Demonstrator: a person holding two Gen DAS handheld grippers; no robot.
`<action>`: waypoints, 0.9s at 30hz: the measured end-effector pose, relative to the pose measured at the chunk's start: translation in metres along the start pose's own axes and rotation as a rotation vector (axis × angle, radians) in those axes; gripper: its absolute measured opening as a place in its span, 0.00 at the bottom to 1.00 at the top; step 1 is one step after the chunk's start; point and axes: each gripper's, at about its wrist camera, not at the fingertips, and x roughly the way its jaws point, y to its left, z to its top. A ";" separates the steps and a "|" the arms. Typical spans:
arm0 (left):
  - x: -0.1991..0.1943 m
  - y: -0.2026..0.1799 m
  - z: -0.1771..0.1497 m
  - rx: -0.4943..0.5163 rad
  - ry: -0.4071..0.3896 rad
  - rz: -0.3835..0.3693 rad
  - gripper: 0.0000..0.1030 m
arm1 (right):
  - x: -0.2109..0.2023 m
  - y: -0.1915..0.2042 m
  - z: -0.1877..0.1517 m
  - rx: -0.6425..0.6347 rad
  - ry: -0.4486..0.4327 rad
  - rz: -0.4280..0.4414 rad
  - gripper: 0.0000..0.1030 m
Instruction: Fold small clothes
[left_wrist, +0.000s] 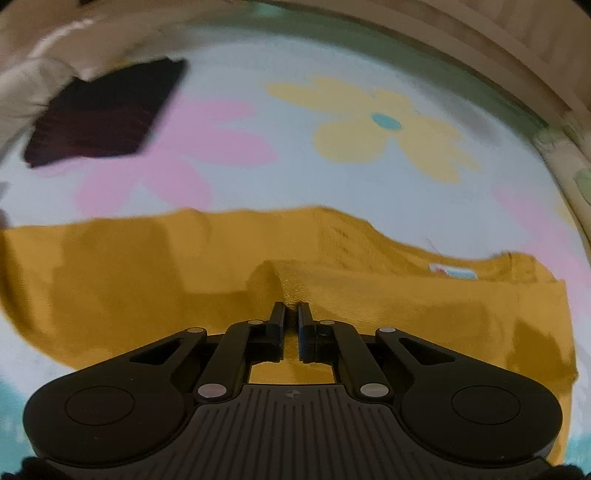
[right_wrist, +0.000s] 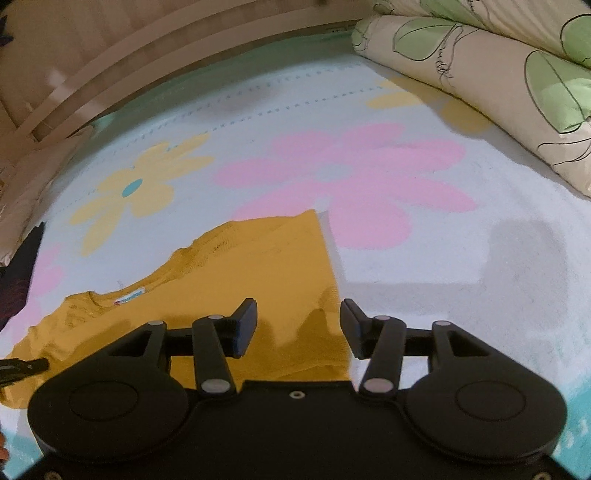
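yellow shirt (left_wrist: 184, 273) long axis 9-to-3. left gripper (left_wrist: 291, 314) clamped on raised fold at 12. right gripper (right_wrist: 298, 321) apart over shirt's side edge, nearer.

Rolled quilt (right_wrist: 498, 92) flanking bare blanket (right_wrist: 461, 258).

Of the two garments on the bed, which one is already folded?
The dark maroon garment, a compact rectangle lying apart at the far left. The mustard-yellow shirt is spread out, with the left hand-held gripper pinching a ridge of it.
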 end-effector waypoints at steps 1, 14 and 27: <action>-0.004 0.004 0.002 -0.014 -0.011 0.002 0.06 | 0.000 -0.002 -0.001 0.002 -0.004 -0.010 0.56; 0.029 0.024 -0.006 -0.017 0.096 -0.048 0.36 | 0.016 -0.001 -0.003 0.009 0.038 -0.045 0.56; -0.016 0.106 0.006 -0.094 -0.069 -0.022 0.64 | 0.046 0.036 -0.017 -0.172 0.125 -0.159 0.57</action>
